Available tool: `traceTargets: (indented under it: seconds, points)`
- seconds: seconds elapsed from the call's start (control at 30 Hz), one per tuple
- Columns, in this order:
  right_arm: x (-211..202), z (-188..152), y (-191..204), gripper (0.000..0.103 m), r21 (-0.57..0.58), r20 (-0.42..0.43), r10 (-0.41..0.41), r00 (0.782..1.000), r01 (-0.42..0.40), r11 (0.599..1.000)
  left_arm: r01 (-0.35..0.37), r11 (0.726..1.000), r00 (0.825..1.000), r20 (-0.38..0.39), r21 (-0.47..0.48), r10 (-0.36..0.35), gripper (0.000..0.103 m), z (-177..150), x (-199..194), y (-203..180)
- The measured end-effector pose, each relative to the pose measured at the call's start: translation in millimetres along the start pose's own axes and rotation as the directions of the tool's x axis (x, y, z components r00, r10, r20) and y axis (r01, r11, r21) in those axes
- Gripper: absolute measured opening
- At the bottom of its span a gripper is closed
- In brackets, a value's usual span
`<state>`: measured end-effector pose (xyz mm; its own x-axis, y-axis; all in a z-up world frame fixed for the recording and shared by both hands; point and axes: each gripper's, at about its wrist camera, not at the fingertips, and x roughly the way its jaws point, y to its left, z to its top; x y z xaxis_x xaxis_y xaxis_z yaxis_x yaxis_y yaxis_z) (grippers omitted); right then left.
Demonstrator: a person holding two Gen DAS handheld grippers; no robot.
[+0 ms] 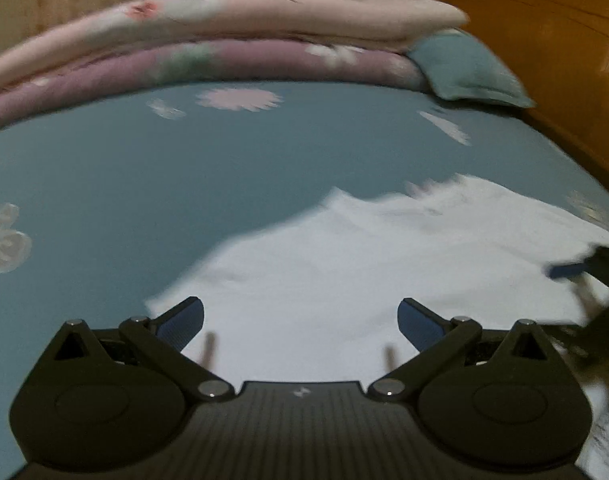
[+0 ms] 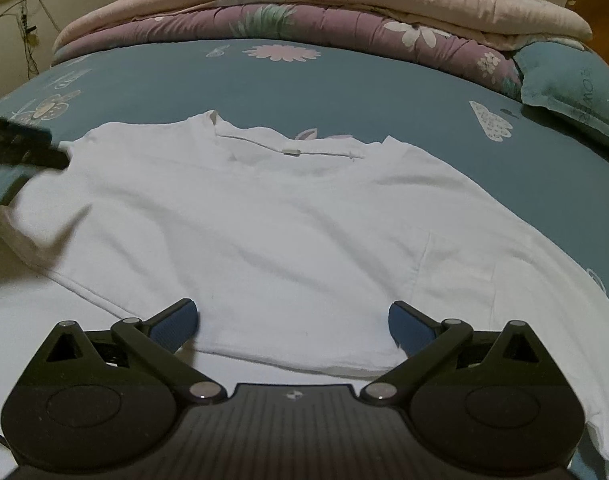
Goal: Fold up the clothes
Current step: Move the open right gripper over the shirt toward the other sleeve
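You have a white T-shirt (image 2: 288, 216) spread out on the teal flowered bedsheet (image 2: 176, 76), collar toward the far side and hem toward you. Its lower part is folded up over itself, leaving a doubled edge near you. Light wrinkles cross the chest.

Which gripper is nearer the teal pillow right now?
Right, by a hedge. The pillow lies far right at the headboard. The right gripper is over the shirt's hem, on that side; the left gripper is at the shirt's left edge.
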<state>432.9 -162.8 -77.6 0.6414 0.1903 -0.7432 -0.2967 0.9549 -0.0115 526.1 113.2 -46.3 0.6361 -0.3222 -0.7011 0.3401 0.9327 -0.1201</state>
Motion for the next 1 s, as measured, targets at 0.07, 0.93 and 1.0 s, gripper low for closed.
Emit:
traceTargets:
  seconds: [0.07,0.93,1.0]
  points:
    - [-2,4,-1,0.103,0.008,-0.011,0.003,1.0,-0.003,1.0,-0.012,1.0,1.0,-0.023,-0.002,0.012,0.102,-11,1,-4]
    - [-59,-10,-55,0.103,0.207,0.069,-0.022,0.997,0.007,0.978,-0.083,0.995,0.993,-0.087,-0.055,0.078,0.102,-26,-8,-42]
    - [-70,-15,-78,0.103,0.266,0.079,-0.074,0.994,0.051,0.963,-0.077,0.995,0.995,-0.069,-0.06,0.073,0.102,-21,-20,-46]
